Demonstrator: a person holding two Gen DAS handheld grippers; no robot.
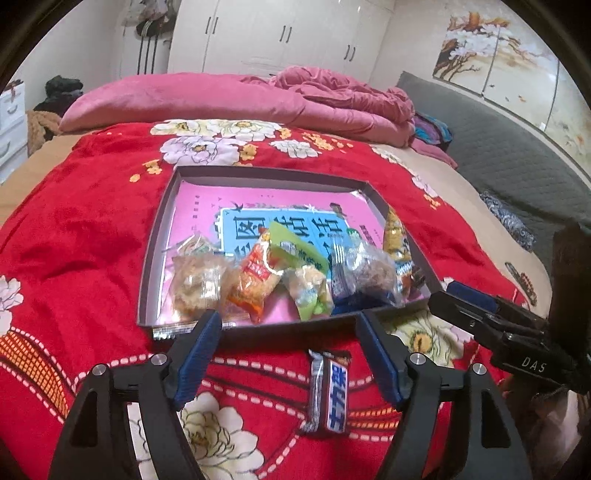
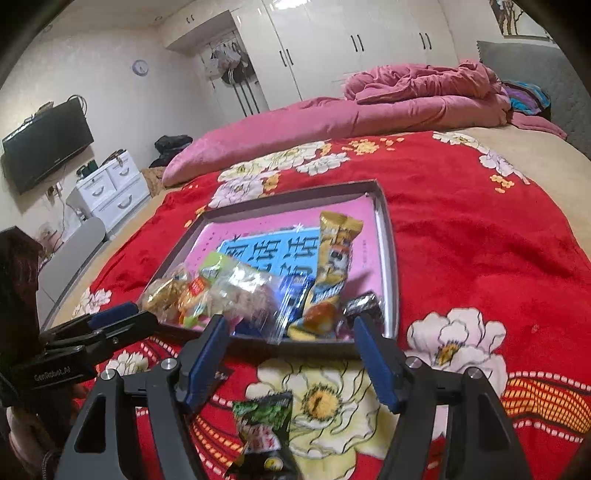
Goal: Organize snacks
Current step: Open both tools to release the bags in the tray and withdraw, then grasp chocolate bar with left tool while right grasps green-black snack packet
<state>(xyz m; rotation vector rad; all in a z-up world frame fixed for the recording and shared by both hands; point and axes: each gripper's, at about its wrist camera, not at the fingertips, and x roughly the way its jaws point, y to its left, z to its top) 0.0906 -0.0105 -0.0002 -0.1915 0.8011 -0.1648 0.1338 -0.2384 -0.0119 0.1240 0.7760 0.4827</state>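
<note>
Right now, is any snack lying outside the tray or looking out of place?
Yes. Two snacks lie on the red blanket, outside the tray: a blue-and-silver bar before the left gripper, and a green packet before the right gripper. The rest sit piled in the tray.

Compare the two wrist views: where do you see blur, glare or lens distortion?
Left wrist view: fisheye bends the bed and wardrobe; snacks in the tray look fairly sharp. Right wrist view: the green packet between the fingers is blurred; ceiling light glares off the wardrobe doors.
</note>
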